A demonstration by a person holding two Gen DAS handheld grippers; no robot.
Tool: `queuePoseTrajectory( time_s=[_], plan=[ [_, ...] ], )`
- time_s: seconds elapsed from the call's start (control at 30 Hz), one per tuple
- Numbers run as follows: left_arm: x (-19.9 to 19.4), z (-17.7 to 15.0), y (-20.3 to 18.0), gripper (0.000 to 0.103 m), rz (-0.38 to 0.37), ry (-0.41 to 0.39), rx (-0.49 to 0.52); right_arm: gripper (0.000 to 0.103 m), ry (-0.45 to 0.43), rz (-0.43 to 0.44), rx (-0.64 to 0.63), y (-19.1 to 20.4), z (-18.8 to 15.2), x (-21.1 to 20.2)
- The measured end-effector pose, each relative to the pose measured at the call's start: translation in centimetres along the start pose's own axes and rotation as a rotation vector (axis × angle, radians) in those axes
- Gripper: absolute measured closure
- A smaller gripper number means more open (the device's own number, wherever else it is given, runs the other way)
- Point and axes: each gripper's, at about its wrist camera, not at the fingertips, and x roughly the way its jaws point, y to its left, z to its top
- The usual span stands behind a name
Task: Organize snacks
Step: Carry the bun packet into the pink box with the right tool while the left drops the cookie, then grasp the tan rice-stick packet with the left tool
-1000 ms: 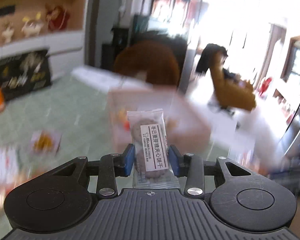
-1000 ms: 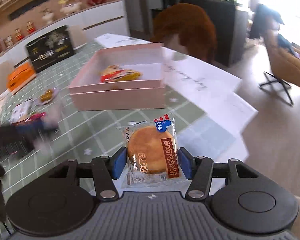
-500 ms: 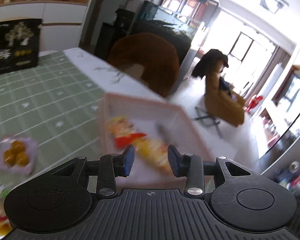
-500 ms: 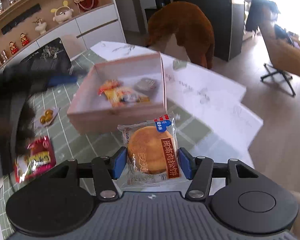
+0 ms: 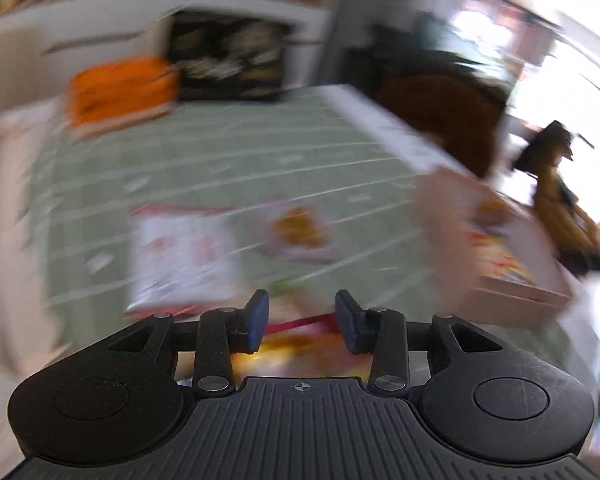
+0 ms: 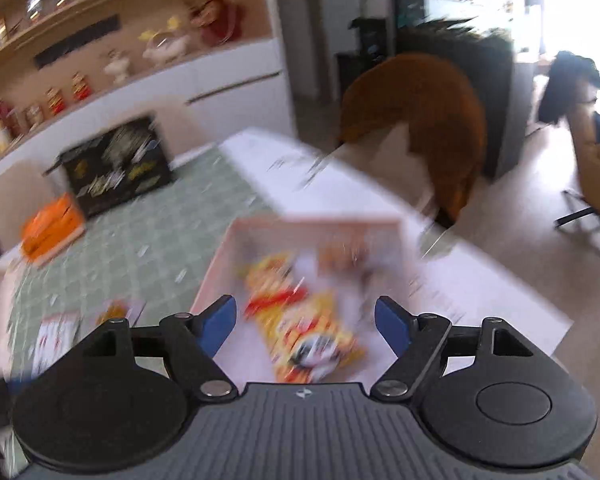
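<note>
Right gripper [image 6: 305, 322] fingers [image 6: 219, 322] spread wide with nothing between, above the pink box [image 6: 220, 268], yellow-red snack packet [image 6: 300, 320] lying inside the box, orange box [image 6: 52, 228] well left of it on the green-checked surface [image 6: 148, 240]

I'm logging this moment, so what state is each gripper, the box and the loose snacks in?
Left gripper: open, empty, over a blurred packet.
Right gripper: open wide, empty, above the box.
Pink box: open-topped, snacks inside.
Yellow packet: lying in the box.
White packet: flat on the tablecloth, outside the box.
Orange snack: on the tablecloth, outside the box.
</note>
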Motion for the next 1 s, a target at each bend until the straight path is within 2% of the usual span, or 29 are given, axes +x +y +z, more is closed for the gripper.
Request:
queuePoseTrajectory(
  time_s=[0.03,0.1,0.13,0.23,0.3,0.43,0.53,0.6,0.67,0.8,0.93,1.0],
  plan=[
    [0.3,-0.2,1.0,0.062,0.013,0.015,-0.028,0.026,0.044,0.035,-0.029,1.5,-2.2,0.6],
    [0.6,-1.0,2.1,0.062,0.004,0.043,-0.046,0.026,0.063,0.047,-0.048,2.4,-3.4,0.9],
    [0.9,-1.3,2.1,0.062,-0.009,0.056,-0.041,0.026,0.094,0.058,-0.084,3.9,-5.4,1.4],
    [1.3,-2.5,0.5,0.062,-0.068,0.068,0.020,0.026,0.141,0.083,-0.090,5.4,-7.5,1.5],
    [1.7,-3.0,-1.3,0.062,-0.141,0.092,0.073,0.026,0.154,0.104,-0.075,5.5,-8.1,1.3],
    [2.9,-4.1,-4.4,0.063,-0.312,0.202,0.143,0.026,0.139,0.107,-0.060,5.5,-8.0,1.1],
    [2.4,-4.6,-5.6,0.063,-0.349,0.194,0.176,0.026,0.136,0.080,-0.056,5.2,-7.9,0.8],
    [1.7,-4.1,-5.1,0.063,-0.335,0.154,0.172,0.026,0.138,0.034,-0.073,5.1,-8.4,0.8],
    [1.0,-3.2,-4.0,0.063,-0.283,0.098,0.157,0.026,0.143,0.026,-0.076,5.0,-8.6,0.7],
    [0.7,-0.9,-0.6,0.063,-0.100,-0.005,0.140,0.026,0.156,0.026,-0.074,4.8,-9.2,0.4],
    [2.4,0.9,2.7,0.063,0.024,0.026,0.146,0.026,0.156,0.062,-0.084,5.6,-9.6,0.0],
    [3.1,1.0,3.9,0.063,0.046,0.067,0.147,0.026,0.157,0.070,-0.099,5.9,-9.7,-0.1]
  ],
)
